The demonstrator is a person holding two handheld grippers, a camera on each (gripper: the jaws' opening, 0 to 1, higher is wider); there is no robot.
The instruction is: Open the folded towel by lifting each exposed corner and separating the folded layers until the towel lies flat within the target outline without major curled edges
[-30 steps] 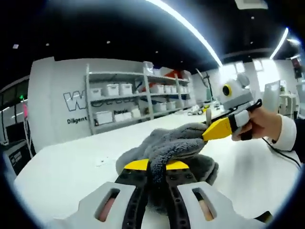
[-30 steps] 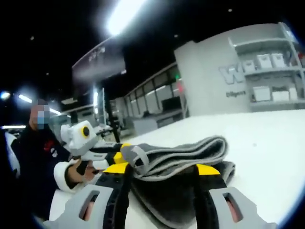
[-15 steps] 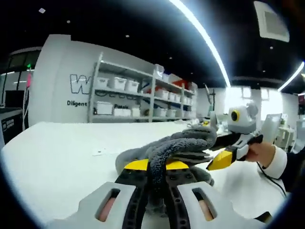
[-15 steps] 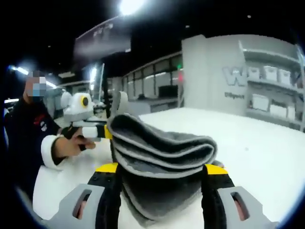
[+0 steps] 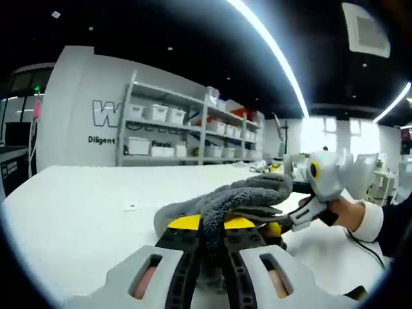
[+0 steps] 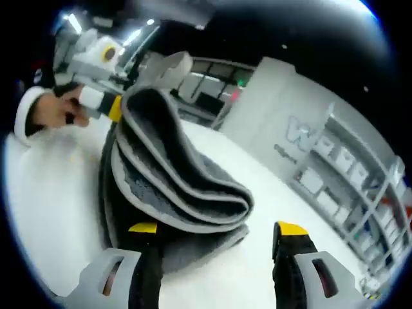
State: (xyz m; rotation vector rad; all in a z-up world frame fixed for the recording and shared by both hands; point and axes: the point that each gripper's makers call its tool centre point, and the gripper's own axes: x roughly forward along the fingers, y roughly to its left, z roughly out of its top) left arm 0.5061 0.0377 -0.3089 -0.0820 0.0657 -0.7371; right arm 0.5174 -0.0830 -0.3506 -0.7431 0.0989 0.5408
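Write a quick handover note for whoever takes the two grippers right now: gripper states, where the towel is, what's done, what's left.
Left gripper: shut on a bunched fold of the grey towel.
Right gripper: open, jaws on either side of the towel's stacked folded edge.
Towel: several layers folded over each other, partly raised over the white table.
Done: one end gripped.
Left: grip a layer with the right gripper, pull the layers apart, spread the towel flat and smooth its edges. I can't make out a target outline.

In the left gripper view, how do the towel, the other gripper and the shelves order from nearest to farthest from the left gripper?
1. Towel, clamped between its jaws.
2. Right gripper, at the towel's right side.
3. Shelves, far back by the wall.
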